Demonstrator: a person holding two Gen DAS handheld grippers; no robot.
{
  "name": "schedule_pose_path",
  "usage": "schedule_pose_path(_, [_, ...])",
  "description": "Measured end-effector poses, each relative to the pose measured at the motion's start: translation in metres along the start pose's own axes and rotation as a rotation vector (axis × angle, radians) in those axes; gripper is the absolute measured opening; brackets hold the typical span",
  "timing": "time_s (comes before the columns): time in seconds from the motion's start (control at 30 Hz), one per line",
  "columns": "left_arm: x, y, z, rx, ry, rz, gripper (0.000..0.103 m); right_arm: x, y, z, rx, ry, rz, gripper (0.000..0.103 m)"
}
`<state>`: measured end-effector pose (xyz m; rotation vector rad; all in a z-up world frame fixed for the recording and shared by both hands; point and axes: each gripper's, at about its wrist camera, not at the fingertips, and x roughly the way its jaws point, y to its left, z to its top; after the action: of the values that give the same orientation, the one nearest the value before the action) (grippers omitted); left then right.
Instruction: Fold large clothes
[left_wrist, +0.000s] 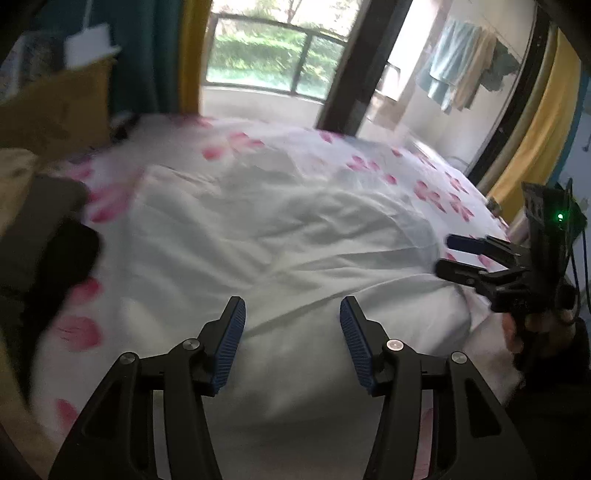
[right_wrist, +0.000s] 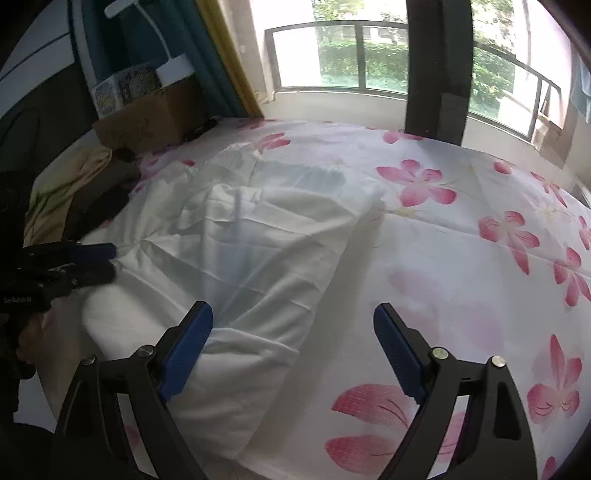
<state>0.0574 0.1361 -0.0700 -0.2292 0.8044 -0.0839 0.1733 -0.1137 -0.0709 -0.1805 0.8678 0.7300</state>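
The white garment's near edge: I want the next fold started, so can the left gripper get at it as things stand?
Probably yes. The left gripper hangs open right above the white garment, nothing lies between, and the right gripper stands off to the side.

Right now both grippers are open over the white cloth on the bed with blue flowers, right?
Not quite. The flowers on the bed sheet are pink, not blue, as the right wrist view shows. The left gripper and right gripper are open over the white cloth.

1 white garment (right_wrist: 258, 236), 2 grippers, 1 floral bedsheet (right_wrist: 461, 258), 1 cardboard box (right_wrist: 147, 118)
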Motion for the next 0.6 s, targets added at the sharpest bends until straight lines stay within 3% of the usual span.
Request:
schedule_pose_path(0.2, [-0.001, 0.056, 0.011, -0.139, -0.009, 0.152, 0.06, -0.013, -0.013, 0.007, 0.037, -0.018, 0.003, 0.088])
schedule_pose_path(0.3, [0.008, 0.073, 0.011, -0.164, 0.01, 0.193, 0.06, -0.019, -0.018, 0.011, 0.058, -0.038, 0.013, 0.088])
schedule_pose_path(0.43, [0.017, 0.076, 0.013, -0.149, 0.027, 0.16, 0.067, -0.018, -0.022, 0.014, 0.069, -0.027, 0.027, 0.088])
schedule_pose_path(0.53, [0.024, 0.073, 0.016, -0.162, 0.038, 0.023, 0.072, -0.009, -0.02, 0.013, 0.062, -0.003, 0.048, 0.088])
schedule_pose_path(0.6, [0.028, 0.067, 0.017, -0.145, 0.044, -0.026, 0.079, 0.0, -0.016, 0.013, 0.05, 0.016, 0.054, 0.088])
